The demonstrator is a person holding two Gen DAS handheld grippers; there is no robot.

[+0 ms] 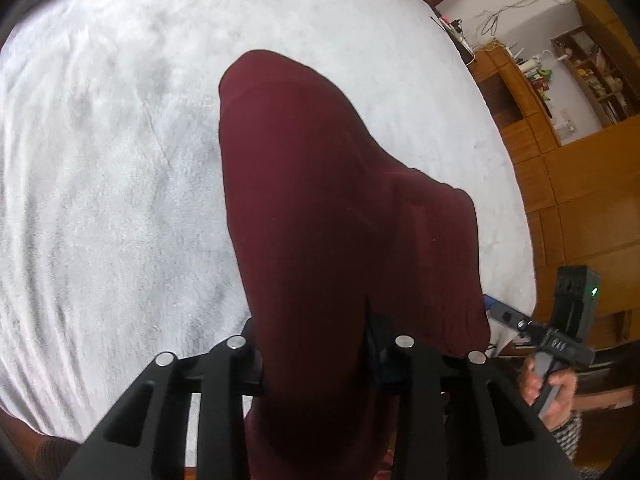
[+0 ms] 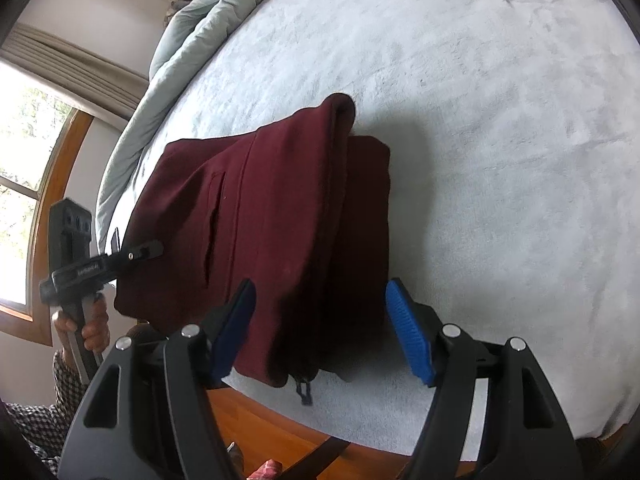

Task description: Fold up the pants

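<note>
Maroon pants [image 2: 280, 216] sit partly folded on the white fleece bed [image 2: 500, 160], near its front edge, with one corner lifted off the surface. Left tongs [image 1: 316, 360] are clamped on a thick bunch of the fabric; from the right wrist view they pinch the left-hand edge of the stack [image 2: 136, 250] and hold it up. Right tongs [image 2: 320, 328] are spread wide, straddling the near edge of the pile, blue pads clear of the cloth on both sides, gripping nothing. Material reads as soft, medium-weight knit: limp, no stiffness, will sag and drag between grip points, not slippery on the fleece, nothing fragile. Layers are thick, so I'd bite the whole stack at a hem or folded edge, not one ply; a drawstring or zip pull [image 2: 304, 390] dangles off the near side and could snag. Room: plenty of bare bed beyond and to the right of the pants. Tight spots are the bed's front edge with wooden floor [image 2: 280, 428] just below, and the rumpled grey-green duvet [image 2: 192, 32] along the far left.
</note>
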